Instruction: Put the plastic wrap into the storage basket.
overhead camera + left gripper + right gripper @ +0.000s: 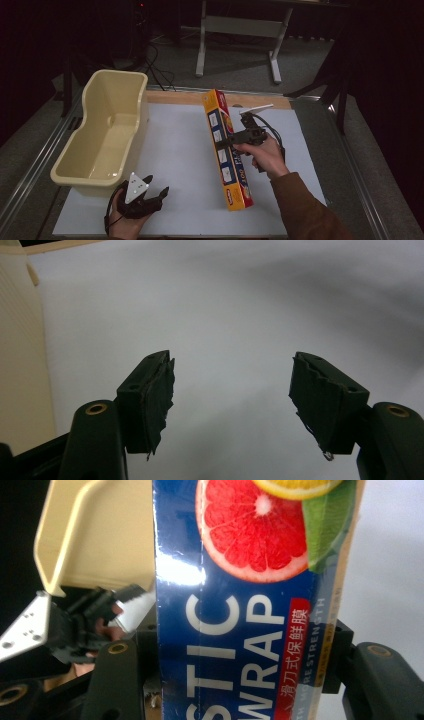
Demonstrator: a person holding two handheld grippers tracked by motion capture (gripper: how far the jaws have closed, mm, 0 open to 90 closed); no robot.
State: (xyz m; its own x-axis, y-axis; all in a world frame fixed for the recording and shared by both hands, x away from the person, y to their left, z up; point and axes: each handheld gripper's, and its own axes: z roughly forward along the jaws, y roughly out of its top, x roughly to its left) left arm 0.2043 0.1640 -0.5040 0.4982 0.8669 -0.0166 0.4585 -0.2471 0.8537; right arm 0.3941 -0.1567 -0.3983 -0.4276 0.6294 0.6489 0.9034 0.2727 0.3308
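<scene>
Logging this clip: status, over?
Right gripper clamped on long blue plastic-wrap box. Left gripper open, empty, beside cream plastic tub. Nothing between box and tub.

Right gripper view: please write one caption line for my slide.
Right gripper shut on a blue plastic wrap box, cream tub behind it at left.

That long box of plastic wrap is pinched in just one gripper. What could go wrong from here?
The right gripper is shut on the plastic wrap box near its middle, so the long box might pivot or slip in the jaws. If it is bound for the cream tub, an end could knock the rim. The left gripper rests open beside the tub and gives the box no support.
</scene>
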